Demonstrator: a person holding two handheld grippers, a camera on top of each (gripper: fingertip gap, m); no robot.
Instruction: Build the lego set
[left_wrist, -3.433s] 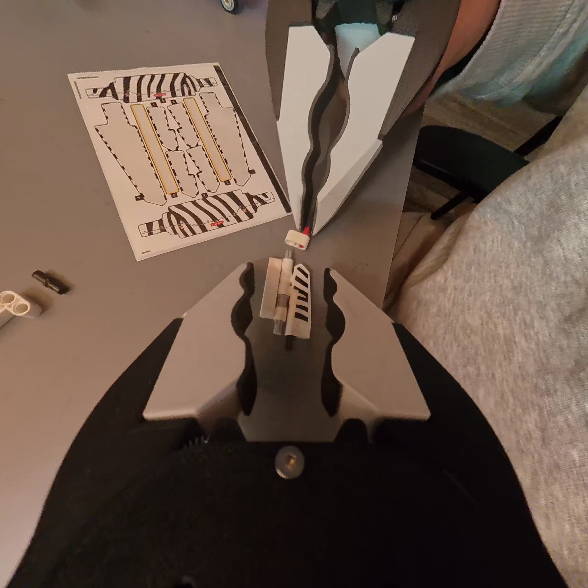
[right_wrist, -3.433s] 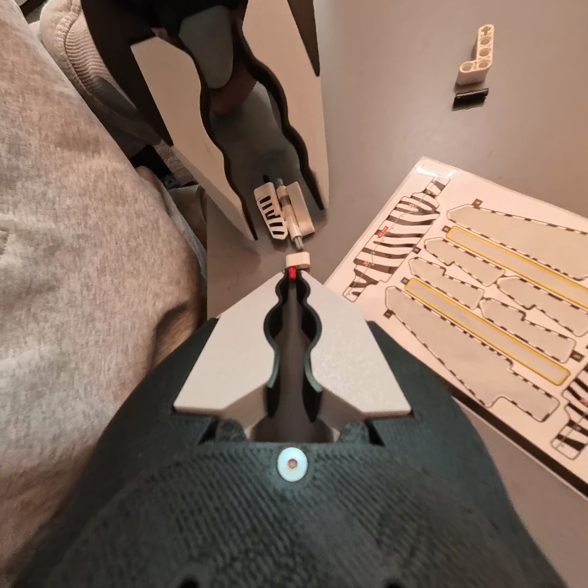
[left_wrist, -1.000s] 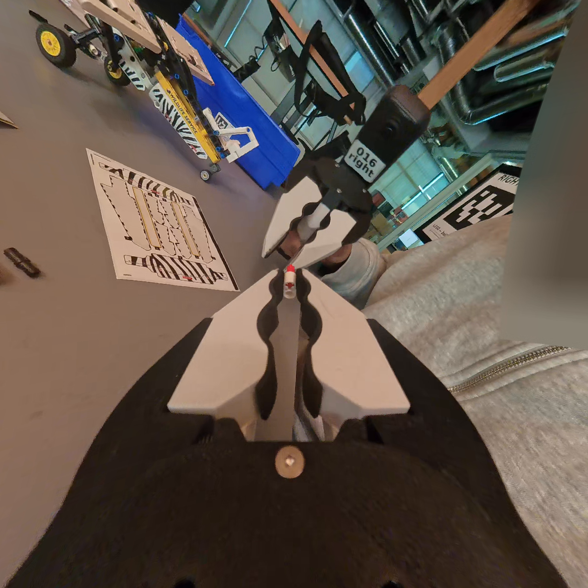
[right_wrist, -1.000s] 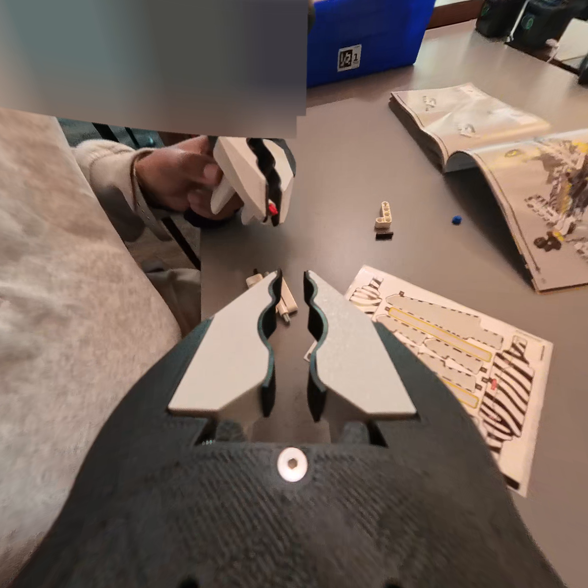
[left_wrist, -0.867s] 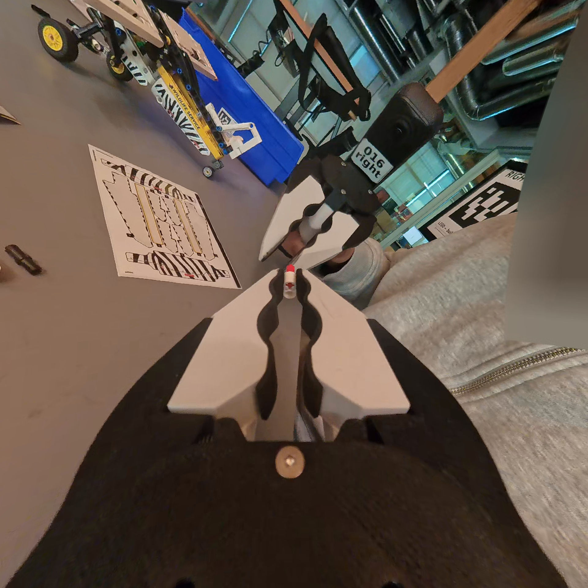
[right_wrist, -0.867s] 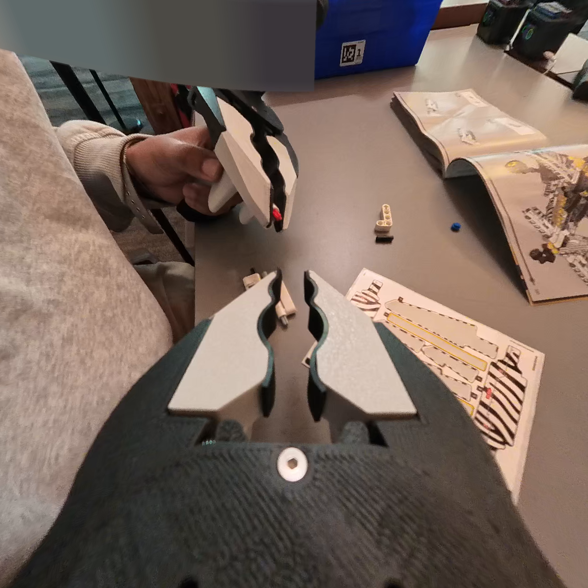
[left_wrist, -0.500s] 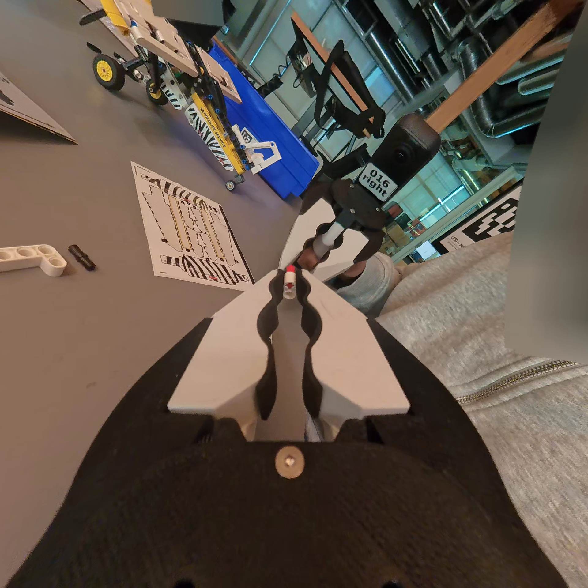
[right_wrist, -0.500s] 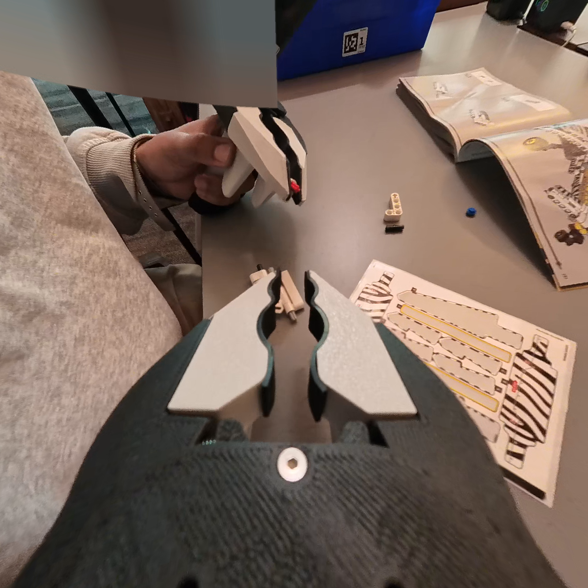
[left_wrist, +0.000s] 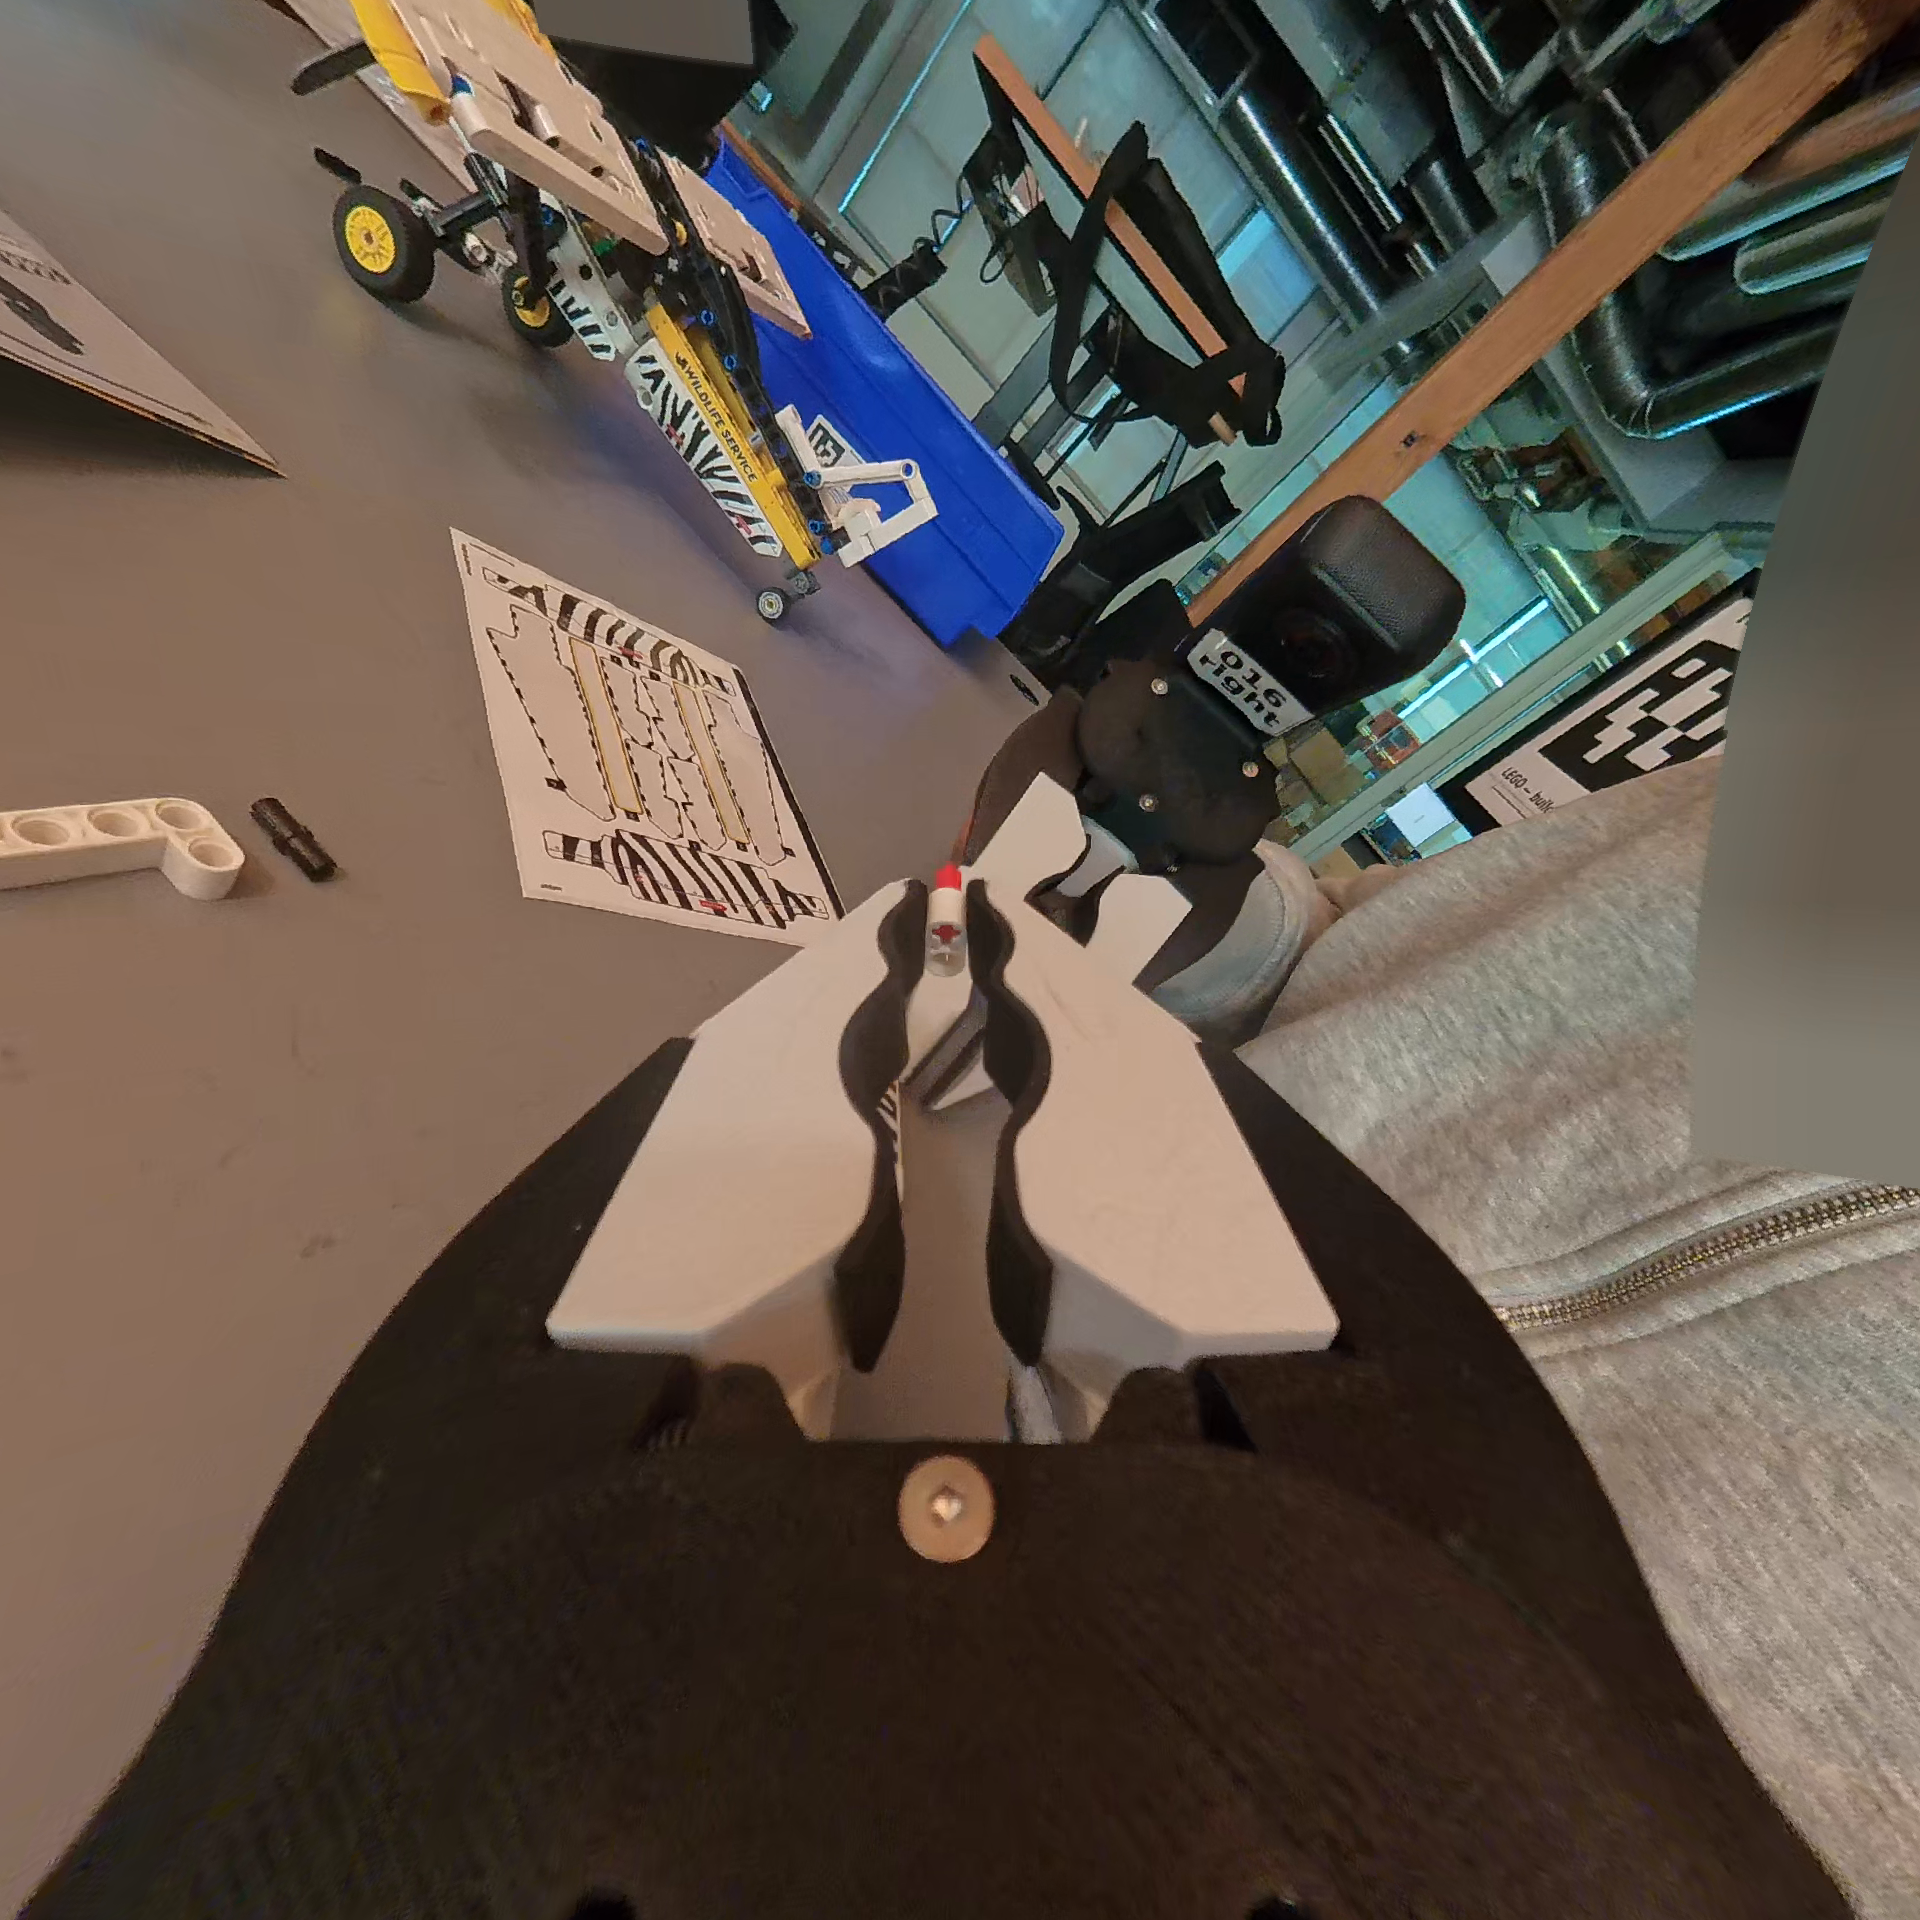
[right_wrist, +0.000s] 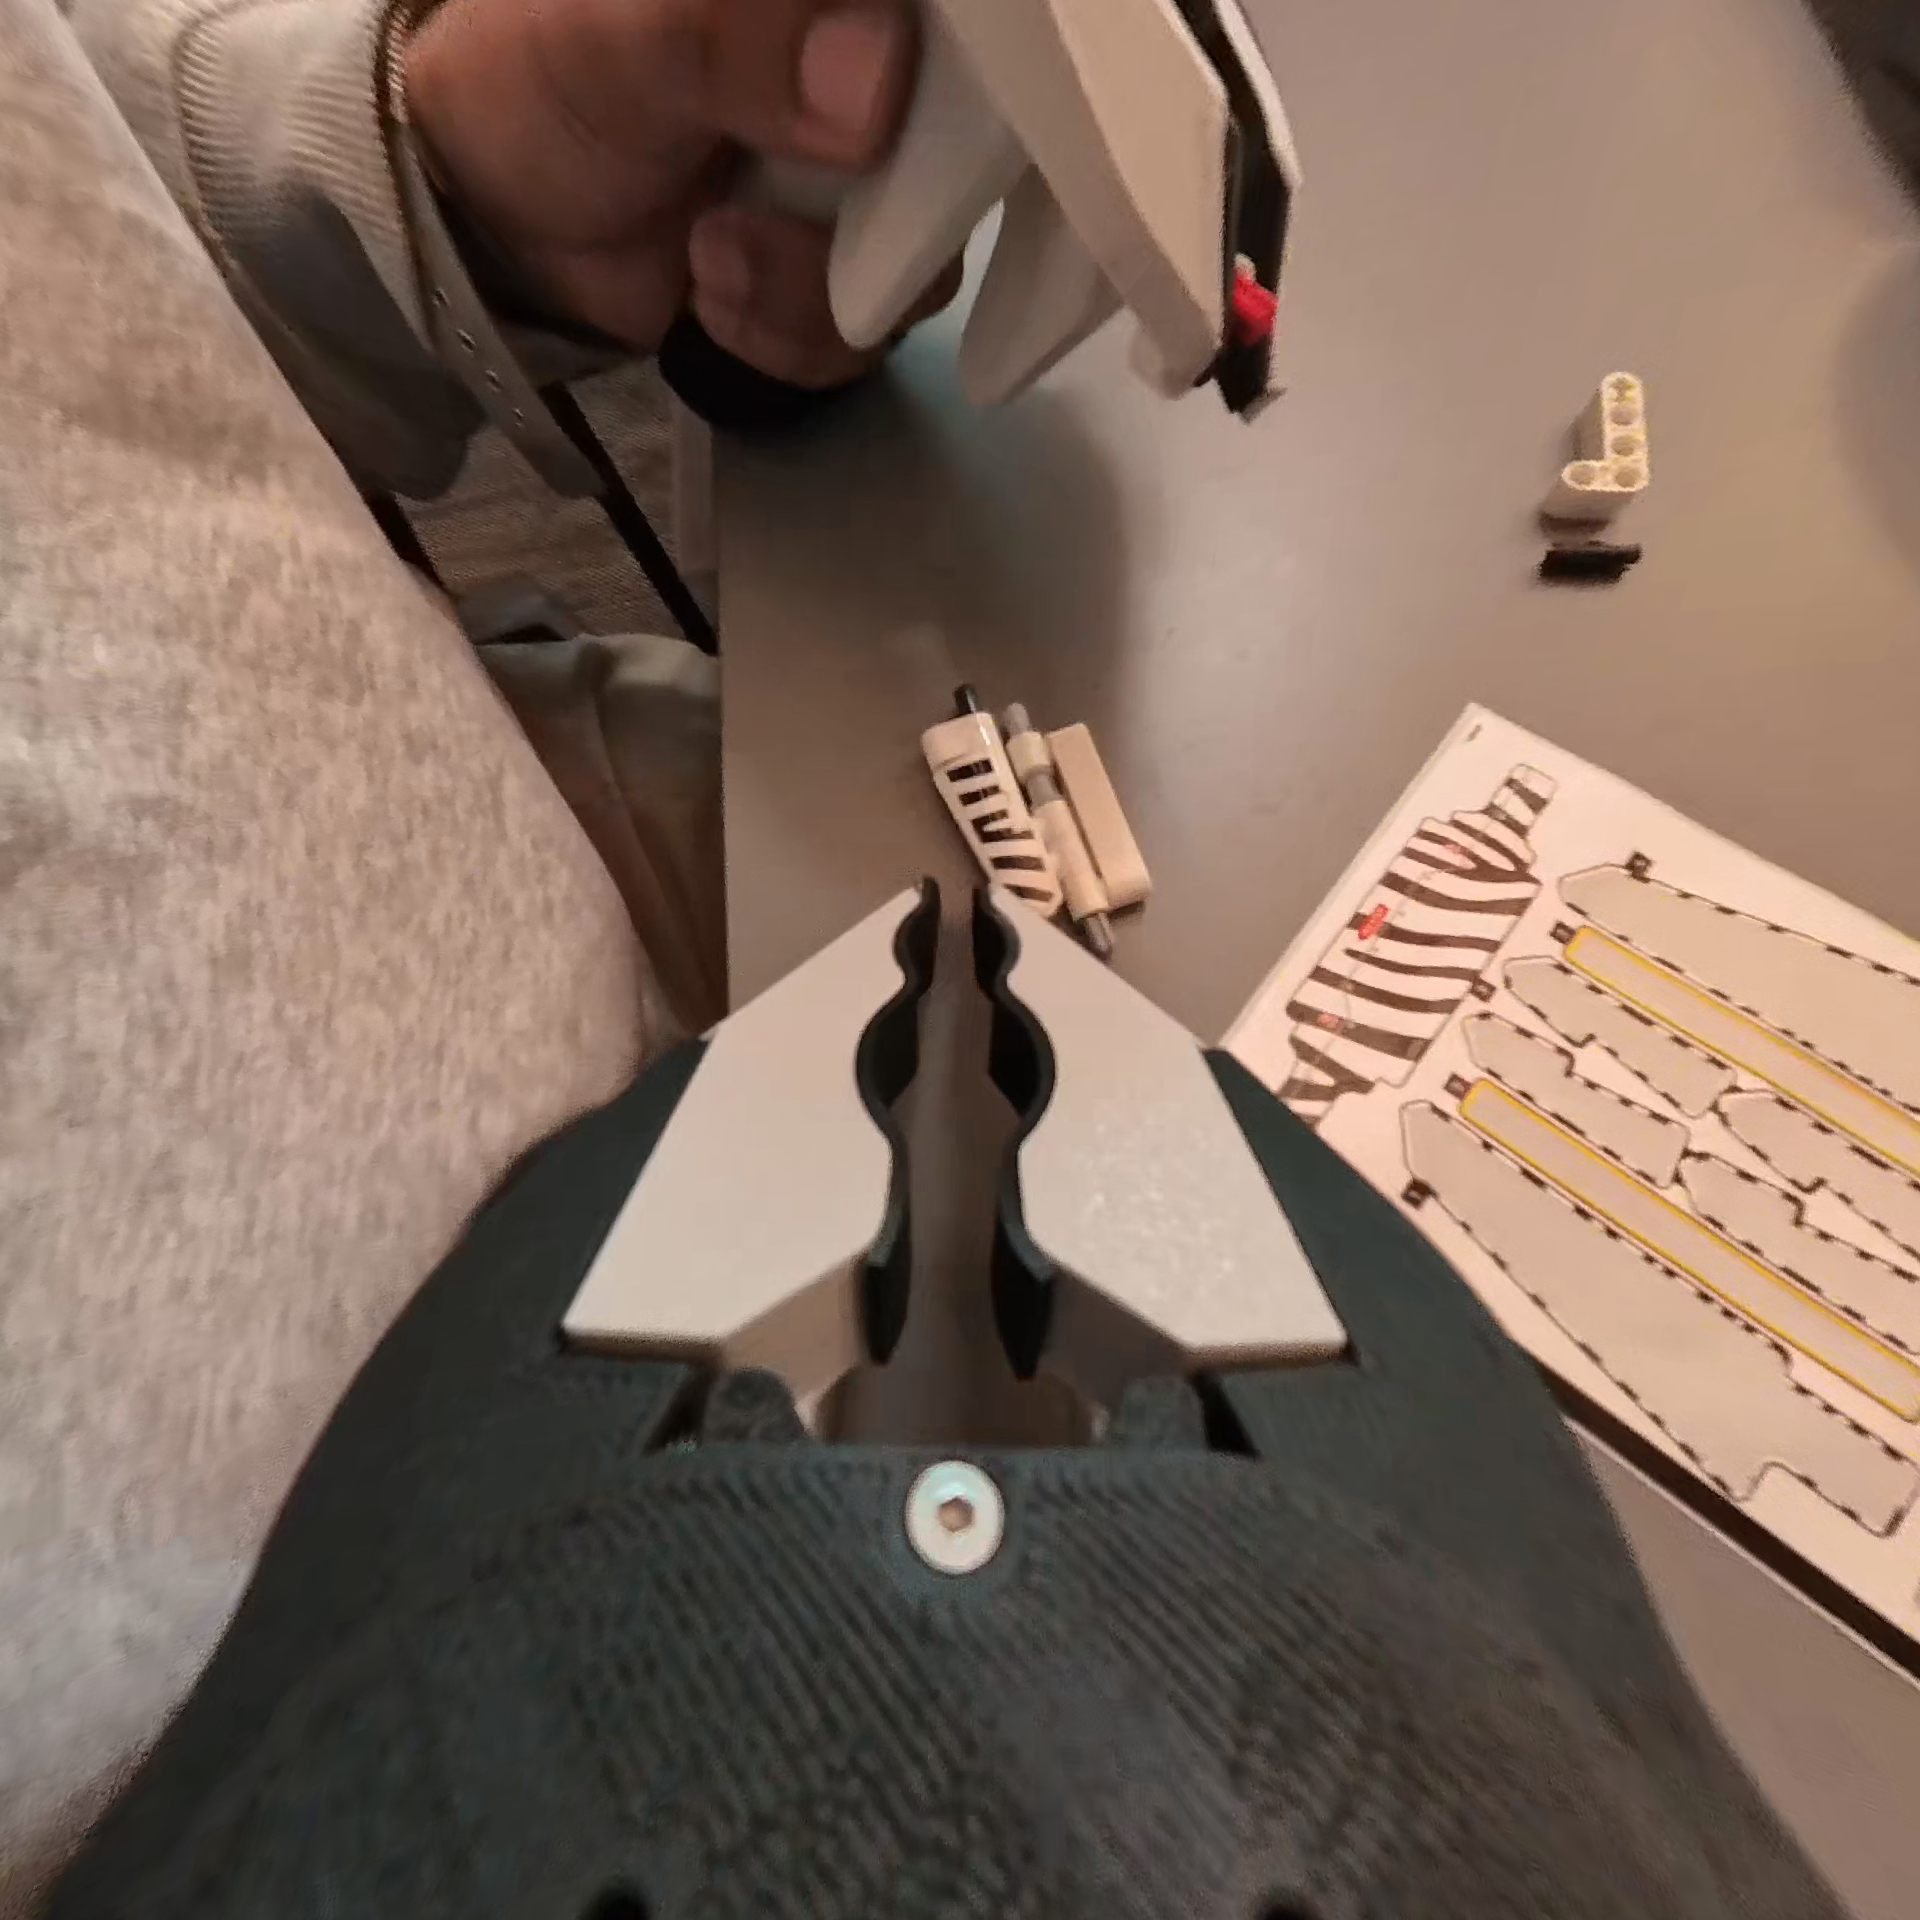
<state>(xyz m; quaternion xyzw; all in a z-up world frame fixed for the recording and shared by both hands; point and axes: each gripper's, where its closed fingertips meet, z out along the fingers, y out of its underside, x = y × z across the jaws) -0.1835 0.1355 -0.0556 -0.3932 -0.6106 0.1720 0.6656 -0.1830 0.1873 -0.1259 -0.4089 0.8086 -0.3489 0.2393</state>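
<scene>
My left gripper (left_wrist: 945, 920) is shut on a small white connector with a red pin (left_wrist: 943, 914), held in the air above the table. It also shows at the top of the right wrist view (right_wrist: 1247, 312), held by a hand. My right gripper (right_wrist: 951, 914) is empty, its jaws a narrow gap apart. It points down at a small white assembly with a zebra-striped panel and an axle (right_wrist: 1023, 831) lying on the grey table just beyond its tips. The right gripper (left_wrist: 1023, 847) shows partly behind the left fingertips in the left wrist view.
A sticker sheet (right_wrist: 1610, 1091) (left_wrist: 634, 748) lies right of the assembly. A white L-beam (right_wrist: 1610, 447) (left_wrist: 114, 836) and a black pin (right_wrist: 1590, 561) (left_wrist: 294, 840) lie farther out. A partly built vehicle (left_wrist: 582, 239), a blue bin (left_wrist: 883, 468) and a booklet (left_wrist: 94, 364) stand beyond. The table edge (right_wrist: 722, 727) and a grey sleeve are at left. Left tips to right tips: about 9 cm. My left gripper's tips are some 30 cm from the partly built vehicle (left_wrist: 582, 239).
The white and red connector passed from my right gripper to my left, which lifted it. In the last half second the right gripper tipped down toward the zebra assembly and its jaws narrowed.
</scene>
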